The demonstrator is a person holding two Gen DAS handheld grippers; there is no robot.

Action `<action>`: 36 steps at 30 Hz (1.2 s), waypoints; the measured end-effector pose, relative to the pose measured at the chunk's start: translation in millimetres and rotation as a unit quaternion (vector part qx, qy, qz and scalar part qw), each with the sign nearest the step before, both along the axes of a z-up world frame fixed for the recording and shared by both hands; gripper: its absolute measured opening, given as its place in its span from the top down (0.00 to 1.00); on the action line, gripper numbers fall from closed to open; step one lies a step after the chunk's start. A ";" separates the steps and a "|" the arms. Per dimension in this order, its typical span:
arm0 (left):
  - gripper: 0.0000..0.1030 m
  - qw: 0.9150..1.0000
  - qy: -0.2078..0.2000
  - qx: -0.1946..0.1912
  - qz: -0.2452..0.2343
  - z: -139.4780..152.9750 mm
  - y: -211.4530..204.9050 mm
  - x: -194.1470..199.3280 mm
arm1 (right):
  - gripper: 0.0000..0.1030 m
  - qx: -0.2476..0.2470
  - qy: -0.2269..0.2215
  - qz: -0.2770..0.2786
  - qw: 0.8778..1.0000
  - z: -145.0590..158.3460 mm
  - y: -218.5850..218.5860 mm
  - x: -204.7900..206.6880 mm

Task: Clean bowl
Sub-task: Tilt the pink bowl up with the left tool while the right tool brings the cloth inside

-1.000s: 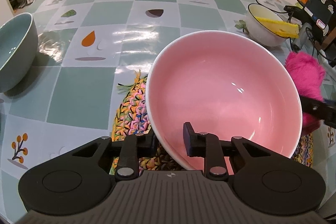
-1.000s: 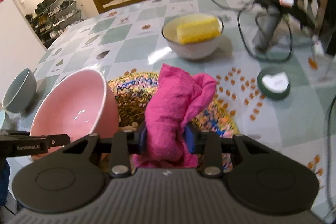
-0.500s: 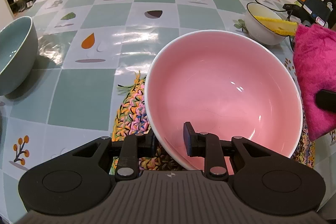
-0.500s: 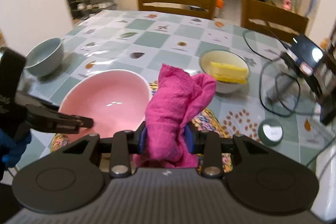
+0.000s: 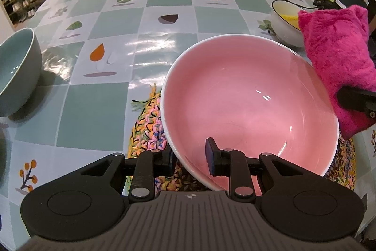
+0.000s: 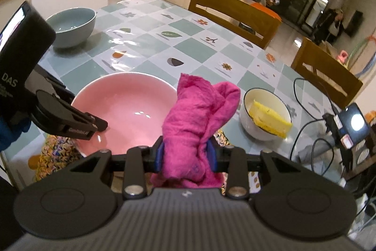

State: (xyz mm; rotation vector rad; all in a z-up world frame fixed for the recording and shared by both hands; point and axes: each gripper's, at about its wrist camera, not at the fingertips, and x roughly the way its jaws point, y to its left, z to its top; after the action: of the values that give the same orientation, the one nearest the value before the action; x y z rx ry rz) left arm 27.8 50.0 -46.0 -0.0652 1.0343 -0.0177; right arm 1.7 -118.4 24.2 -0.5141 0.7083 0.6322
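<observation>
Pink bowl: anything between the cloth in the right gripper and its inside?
Nothing visible. The pink bowl is tilted open, its inside bare; the left gripper clamps only the near rim. The pink cloth in the right gripper sits beside the far rim.

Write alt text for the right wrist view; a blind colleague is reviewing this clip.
The right gripper holds a bunched magenta cloth just beside a tilted pink bowl, whose near rim the left gripper clamps. Behind, on a checked tablecloth, sit a grey-green bowl and a white bowl holding a yellow sponge.
</observation>
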 end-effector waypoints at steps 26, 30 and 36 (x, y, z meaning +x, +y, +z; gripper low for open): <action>0.69 0.997 -0.060 0.013 -0.038 33.5 -21.4 -2.6 | 0.64 -0.005 0.023 -0.027 0.999 -22.8 -24.7 -4.6; 0.67 0.996 -0.070 0.012 -0.049 38.0 -26.1 -3.2 | 0.64 -0.010 0.022 -0.027 0.999 -27.5 -25.8 -5.1; 0.66 0.994 -0.084 0.022 -0.067 42.4 -34.9 -4.9 | 0.57 0.000 0.016 -0.024 1.000 -29.2 -27.8 -4.8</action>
State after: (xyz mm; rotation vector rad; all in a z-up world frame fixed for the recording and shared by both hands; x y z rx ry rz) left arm 23.0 15.2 -3.6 0.0447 0.8694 -0.1203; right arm -3.1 -146.2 -5.0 -0.4876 0.7490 0.5973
